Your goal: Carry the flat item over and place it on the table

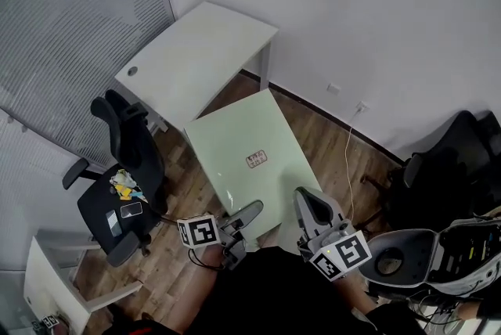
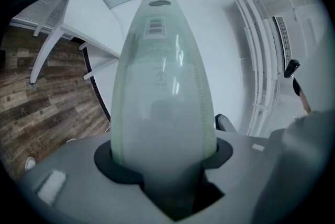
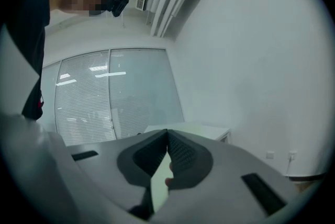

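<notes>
Biggest worry here imo is the panel (image 1: pixel 243 145) slipping or swinging. It's wide and smooth, and both claws only have it by the near edge, so all the weight hangs out ahead of them. If one claw drifts ahead of the other, it could twist and pop out of a grip. The other risk is clipping something. The chair (image 1: pixel 125 185) sits off to the left of the left claw, and the far corner of the panel could knock the table (image 1: pixel 196 52) edge if it goes in too low. As for the grips, the left claw (image 1: pixel 250 210) is clamped on the panel with its jaws held fairly wide, and the sheet fills the gap between them and runs straight out ahead. The right claw (image 1: pixel 308 202) is pinched nearly closed on the same near edge, with just a thin pale sliver showing between the pads. So the panel is up in the air between and ahead of both claws, over the wood floor, label (image 1: pixel 257 160) facing up. The table is just beyond the panel's far edge, a bit left, and nothing has been set down yet.
</notes>
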A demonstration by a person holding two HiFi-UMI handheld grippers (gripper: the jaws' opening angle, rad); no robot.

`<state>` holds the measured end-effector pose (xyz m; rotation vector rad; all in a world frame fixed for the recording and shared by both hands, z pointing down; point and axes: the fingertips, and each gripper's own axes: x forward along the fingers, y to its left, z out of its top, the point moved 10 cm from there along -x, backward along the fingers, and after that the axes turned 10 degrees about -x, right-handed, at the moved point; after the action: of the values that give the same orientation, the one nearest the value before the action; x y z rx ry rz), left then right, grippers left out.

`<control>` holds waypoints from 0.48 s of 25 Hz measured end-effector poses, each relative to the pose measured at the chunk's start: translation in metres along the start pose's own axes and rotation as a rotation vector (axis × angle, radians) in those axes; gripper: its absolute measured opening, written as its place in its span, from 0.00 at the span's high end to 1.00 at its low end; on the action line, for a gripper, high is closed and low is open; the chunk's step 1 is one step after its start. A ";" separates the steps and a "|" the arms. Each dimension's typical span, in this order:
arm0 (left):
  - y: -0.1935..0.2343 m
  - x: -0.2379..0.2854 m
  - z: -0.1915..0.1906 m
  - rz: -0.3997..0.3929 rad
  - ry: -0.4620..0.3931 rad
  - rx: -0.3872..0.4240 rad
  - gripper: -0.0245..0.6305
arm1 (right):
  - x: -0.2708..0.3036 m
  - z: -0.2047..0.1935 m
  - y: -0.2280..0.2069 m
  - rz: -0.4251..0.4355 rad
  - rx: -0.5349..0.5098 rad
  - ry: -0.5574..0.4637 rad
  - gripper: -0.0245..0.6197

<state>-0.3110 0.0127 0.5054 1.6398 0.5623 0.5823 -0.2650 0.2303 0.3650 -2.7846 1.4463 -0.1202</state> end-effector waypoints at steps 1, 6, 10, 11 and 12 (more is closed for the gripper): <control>0.001 0.002 0.004 0.002 -0.009 -0.002 0.53 | 0.006 0.000 -0.003 0.012 -0.002 0.000 0.96; 0.006 0.015 0.021 0.017 -0.062 -0.022 0.53 | 0.033 0.001 -0.023 0.072 -0.012 0.009 0.96; 0.010 0.037 0.040 0.028 -0.094 -0.027 0.53 | 0.054 0.001 -0.054 0.104 -0.013 0.005 0.96; 0.010 0.046 0.045 0.031 -0.103 -0.027 0.53 | 0.060 0.001 -0.065 0.114 -0.012 0.006 0.96; 0.011 0.054 0.050 0.034 -0.112 -0.027 0.53 | 0.065 0.001 -0.075 0.123 -0.013 0.009 0.96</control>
<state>-0.2373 0.0093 0.5129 1.6477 0.4432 0.5176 -0.1667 0.2206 0.3710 -2.6993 1.6204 -0.1229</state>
